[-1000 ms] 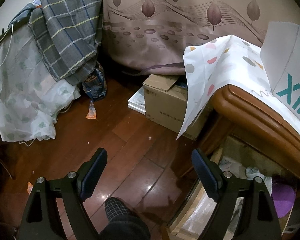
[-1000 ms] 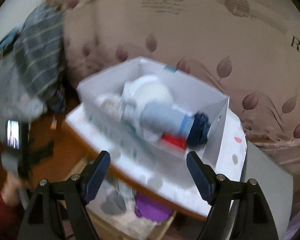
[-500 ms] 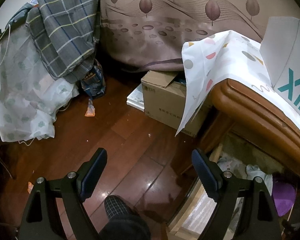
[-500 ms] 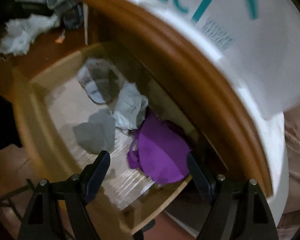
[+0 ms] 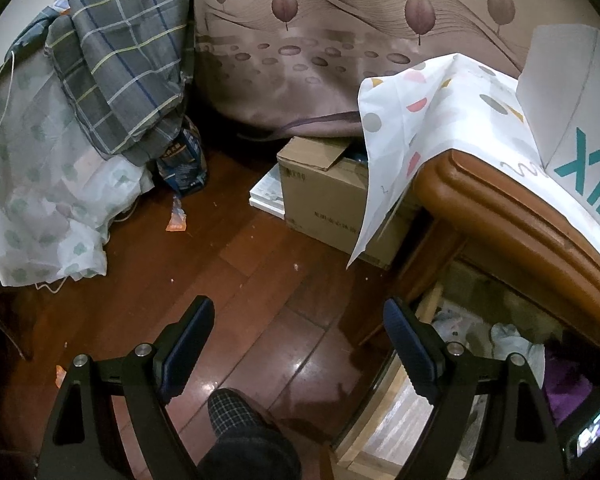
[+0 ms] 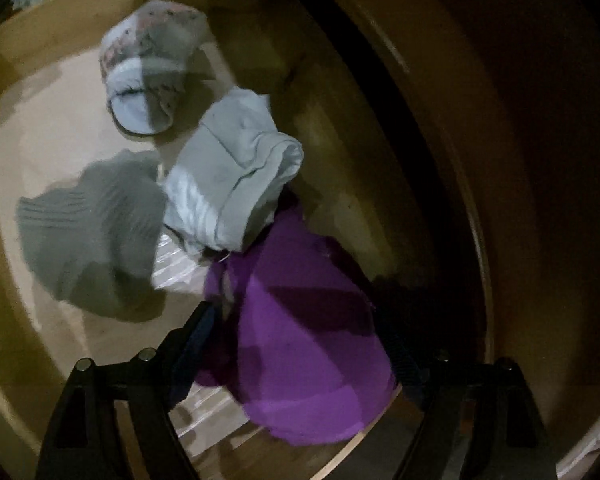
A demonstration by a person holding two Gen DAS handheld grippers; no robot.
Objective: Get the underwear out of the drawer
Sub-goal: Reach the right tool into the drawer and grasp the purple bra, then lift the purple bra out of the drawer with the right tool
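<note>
Purple underwear [image 6: 300, 340] at the near right of the open drawer [image 6: 32, 80] now lies between the wide-open fingers of the right claw [image 6: 296, 336], which has dropped from above the nightstand, not yet gripping, while the left claw [image 5: 298, 340] hangs open and empty over the floor.

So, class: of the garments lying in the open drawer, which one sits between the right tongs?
The purple garment. It alone lies between the open right tongs; the pale grey folded piece, dark grey piece and patterned one lie farther off.
</note>
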